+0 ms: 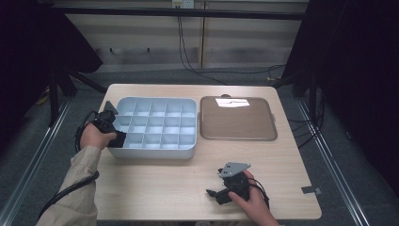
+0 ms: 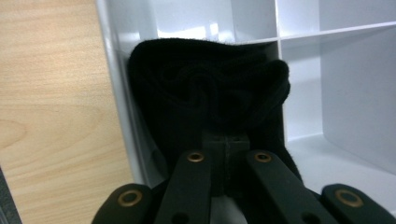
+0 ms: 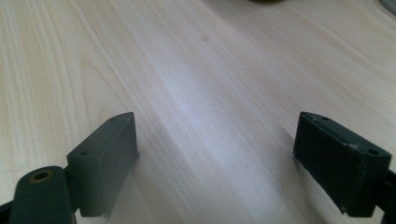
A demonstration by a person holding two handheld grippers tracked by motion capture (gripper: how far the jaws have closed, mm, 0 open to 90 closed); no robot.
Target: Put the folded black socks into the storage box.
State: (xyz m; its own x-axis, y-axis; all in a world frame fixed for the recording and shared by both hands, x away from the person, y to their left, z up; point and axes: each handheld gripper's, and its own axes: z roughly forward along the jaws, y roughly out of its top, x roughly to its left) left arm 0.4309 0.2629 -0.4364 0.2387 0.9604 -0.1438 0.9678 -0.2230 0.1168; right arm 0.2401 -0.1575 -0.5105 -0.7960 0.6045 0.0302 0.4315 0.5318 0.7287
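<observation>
High view: a light wooden table (image 1: 188,188) carries a pale blue-grey tray (image 1: 155,151) divided into a grid of small compartments, sitting toward the table's left half. Just beside its right side lies a flat brown lid (image 1: 237,120), near the far right part of the table. The person's left hand (image 1: 94,136) comes in at the tray's near left corner, holding the left gripper (image 1: 117,138), whose tip reaches into the corner compartment with something black. The right hand (image 1: 251,200) rests near the table's near edge, right of centre, holding the right gripper (image 1: 217,194) with a grey three-cornered plate on top; it is well apart from the tray.

Left gripper view: the two black jaws are pressed together on a black cloth (image 2: 210,98), a soft rolled bundle of fabric. The cloth sits inside the tray's (image 2: 303,70) corner compartment, touching its left wall. White dividers run behind and to the right. Bare wood of the table (image 2: 51,93) shows at the left.

Right gripper view: the two black jaws stand spread wide, one at each lower corner, with bare table (image 3: 210,93) wood between them. Whether they touch the wood I cannot tell.
</observation>
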